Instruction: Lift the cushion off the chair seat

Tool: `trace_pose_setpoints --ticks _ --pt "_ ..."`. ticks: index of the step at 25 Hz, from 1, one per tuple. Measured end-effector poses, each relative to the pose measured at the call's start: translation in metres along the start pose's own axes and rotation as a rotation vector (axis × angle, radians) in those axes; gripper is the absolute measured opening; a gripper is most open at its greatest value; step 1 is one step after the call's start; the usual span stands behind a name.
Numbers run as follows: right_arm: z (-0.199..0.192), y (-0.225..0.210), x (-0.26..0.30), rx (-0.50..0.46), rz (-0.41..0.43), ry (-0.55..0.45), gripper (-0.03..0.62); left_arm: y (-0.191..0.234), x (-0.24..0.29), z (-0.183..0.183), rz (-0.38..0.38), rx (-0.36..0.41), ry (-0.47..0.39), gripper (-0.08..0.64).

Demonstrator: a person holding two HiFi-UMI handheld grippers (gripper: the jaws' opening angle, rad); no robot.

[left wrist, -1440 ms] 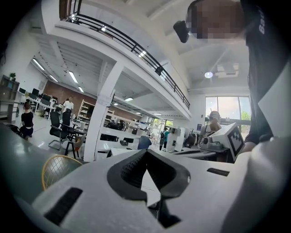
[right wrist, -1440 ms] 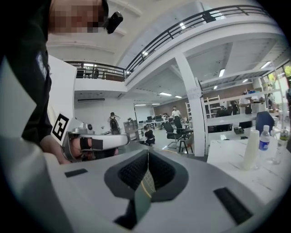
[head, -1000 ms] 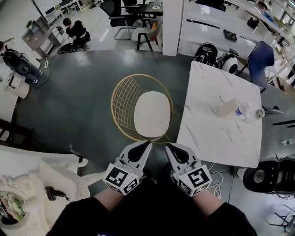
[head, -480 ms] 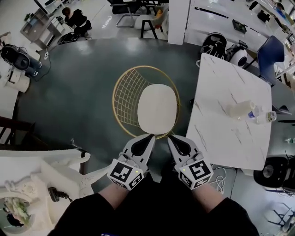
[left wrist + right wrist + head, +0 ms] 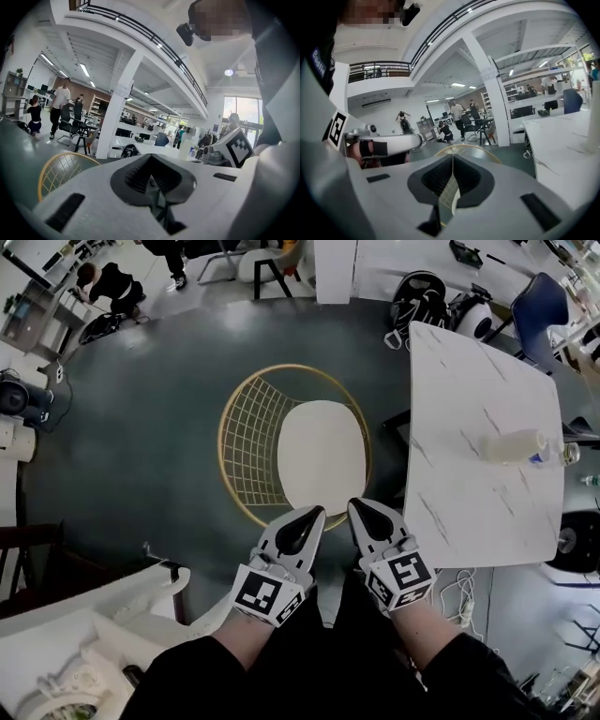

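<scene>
A white oval cushion (image 5: 321,457) lies on the seat of a gold wire chair (image 5: 246,442) in the middle of the head view. My left gripper (image 5: 314,512) and right gripper (image 5: 361,505) sit side by side just short of the chair's near rim, both pointing at it. Both are shut with nothing between the jaws. Neither touches the cushion. The left gripper view shows my left gripper (image 5: 151,180) with the gold chair back (image 5: 61,171) off to its left. Past my right gripper (image 5: 452,180), the right gripper view catches the chair's rim (image 5: 461,148).
A white marble table (image 5: 478,427) stands close on the chair's right, with a plastic bottle (image 5: 514,444) on it. White carved furniture (image 5: 103,624) fills the lower left. Cables (image 5: 459,592) lie on the floor by the table. A crouching person (image 5: 108,282) and office chairs are far behind.
Both grippers have come forward and down towards the chair's near rim. The chair and cushion now look nearer and larger in the head view.
</scene>
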State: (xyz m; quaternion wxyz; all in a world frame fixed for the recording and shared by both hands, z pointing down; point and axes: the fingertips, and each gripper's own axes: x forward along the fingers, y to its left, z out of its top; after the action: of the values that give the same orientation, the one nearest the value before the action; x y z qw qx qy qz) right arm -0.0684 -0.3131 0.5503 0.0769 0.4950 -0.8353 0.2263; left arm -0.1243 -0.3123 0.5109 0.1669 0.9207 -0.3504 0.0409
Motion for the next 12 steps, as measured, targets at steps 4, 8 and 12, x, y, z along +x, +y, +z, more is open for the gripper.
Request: trace_pose_setpoints --ticks 4,8,12 --pt "-0.025 -0.018 0.029 0.037 -0.057 0.023 0.028 0.02 0.013 -0.017 -0.021 -0.014 0.012 0.012" --pt "-0.061 -0.04 0.053 0.074 -0.108 0.052 0.028 0.038 0.022 -0.039 -0.023 -0.026 0.022 0.012" --pt "-0.115 -0.065 0.078 0.114 -0.155 0.09 0.028 0.054 0.028 -0.064 -0.03 -0.039 0.038 0.012"
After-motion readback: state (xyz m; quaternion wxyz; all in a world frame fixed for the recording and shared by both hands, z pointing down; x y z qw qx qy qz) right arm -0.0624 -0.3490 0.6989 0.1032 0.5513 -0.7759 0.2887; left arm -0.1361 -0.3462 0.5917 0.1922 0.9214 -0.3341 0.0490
